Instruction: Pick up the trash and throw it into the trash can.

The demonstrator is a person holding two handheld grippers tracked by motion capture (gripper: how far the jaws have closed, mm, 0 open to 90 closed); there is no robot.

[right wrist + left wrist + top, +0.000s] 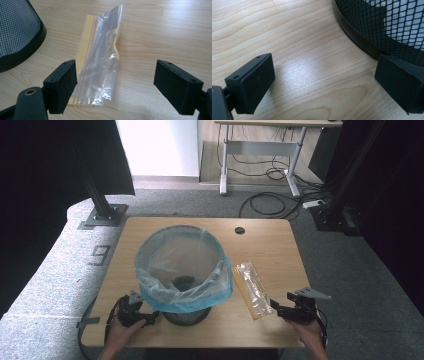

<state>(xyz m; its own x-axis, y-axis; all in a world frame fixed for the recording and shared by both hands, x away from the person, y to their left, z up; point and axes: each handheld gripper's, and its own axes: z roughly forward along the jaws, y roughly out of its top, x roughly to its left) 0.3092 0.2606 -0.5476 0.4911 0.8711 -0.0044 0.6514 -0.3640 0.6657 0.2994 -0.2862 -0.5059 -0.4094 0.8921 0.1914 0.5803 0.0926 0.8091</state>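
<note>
A black mesh bin (187,312) lined with a pale blue plastic bag (182,265) stands in the middle of the wooden table (270,240). To its right lies a clear plastic pouch with a yellow backing (251,289), flat on the wood. My left gripper (148,318) rests open at the bin's lower left; in the left gripper view its right jaw sits by the bin's base rim (359,37). My right gripper (276,308) stands open just short of the pouch's (100,67) near end, jaws spread wider than the pouch.
The table has a round cable hole (240,230) at its back edge. Beyond it lie floor cables (272,202), a power strip (314,203) and a desk frame (260,150). Black stand posts (102,195) rise at the back left and right.
</note>
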